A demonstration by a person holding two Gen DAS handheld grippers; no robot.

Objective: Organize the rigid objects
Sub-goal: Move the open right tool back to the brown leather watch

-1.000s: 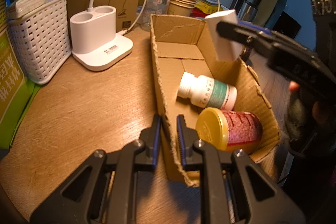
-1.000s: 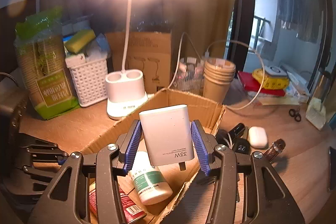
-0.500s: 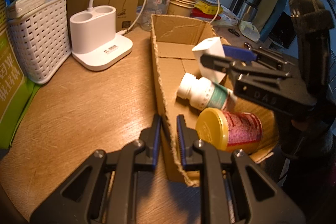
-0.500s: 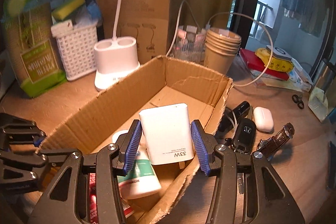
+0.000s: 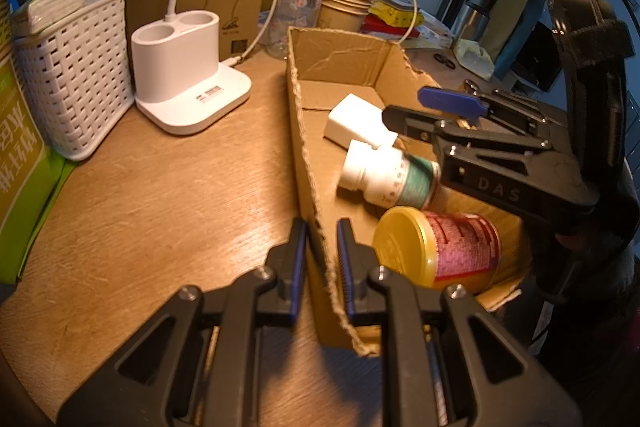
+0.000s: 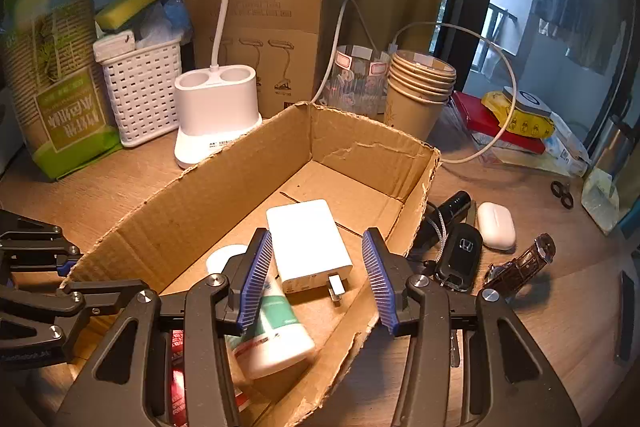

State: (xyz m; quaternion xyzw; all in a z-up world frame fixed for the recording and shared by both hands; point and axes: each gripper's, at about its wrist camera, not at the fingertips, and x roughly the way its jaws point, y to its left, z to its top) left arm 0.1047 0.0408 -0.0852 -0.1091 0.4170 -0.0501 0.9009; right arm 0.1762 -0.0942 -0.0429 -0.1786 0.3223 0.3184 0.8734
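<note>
1. Jaws of the right gripper (image 6: 318, 279) stand apart inside the cardboard box (image 6: 224, 195), with a gap on each side of the white charger (image 6: 308, 243); neither pad touches it.
2. That charger lies flat on the box floor, prongs toward the camera, one edge resting against the white medicine bottle (image 6: 272, 331).
3. Jaws of the left gripper (image 5: 322, 259) are clamped on the near side wall of the box (image 5: 316, 211) (one pad outside, one inside).
4. Within the box, the medicine bottle (image 5: 388, 175) lies on its side just beside the charger (image 5: 356, 121), and a yellow-lidded jar (image 5: 436, 247) lies on its side nearer the camera.
5. On the wooden surface (image 6: 520, 307) right of the box sit a car key (image 6: 460, 255), a white earbud case (image 6: 496, 225) and a wristwatch (image 6: 524, 263), close together.
6. Behind the box stand a white lamp base (image 6: 214, 111), a white basket (image 6: 140, 91) and a stack of paper cups (image 6: 420, 87).
</note>
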